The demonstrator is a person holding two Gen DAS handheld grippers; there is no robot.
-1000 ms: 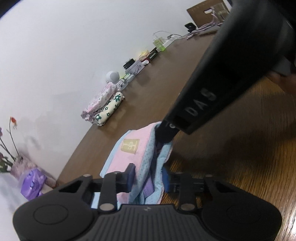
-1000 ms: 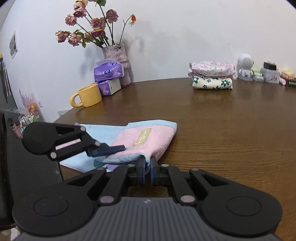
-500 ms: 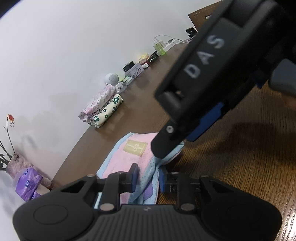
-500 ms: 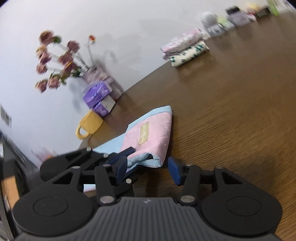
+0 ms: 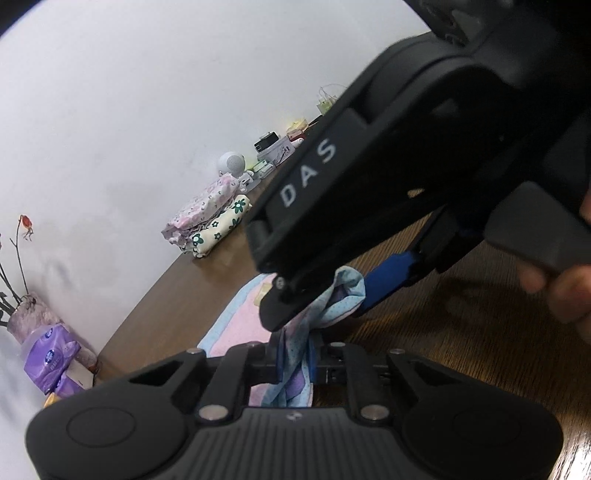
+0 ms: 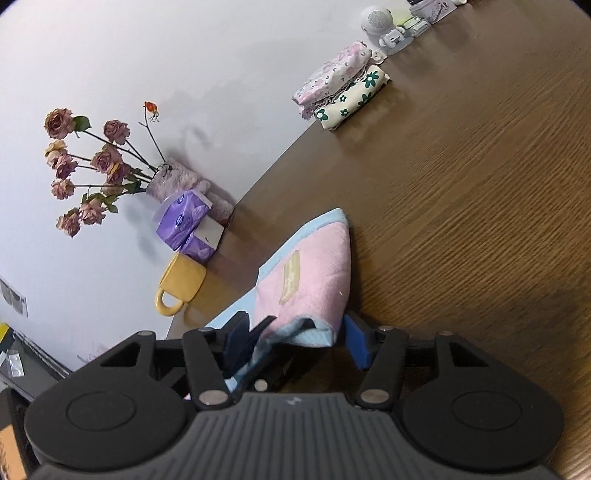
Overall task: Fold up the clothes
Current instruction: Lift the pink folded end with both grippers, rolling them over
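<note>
Garment's near end sits bunched between both grippers

The left gripper is closing on the cloth, which stretches away far-left; the right gripper is opening around its folded corner, unclamped.

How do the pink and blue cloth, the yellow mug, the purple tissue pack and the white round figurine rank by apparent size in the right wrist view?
1. Pink and blue cloth, nearest the camera.
2. Purple tissue pack and yellow mug: alike, not ranked.
3. White round figurine, farthest away, so its smallness is unsure.
</note>
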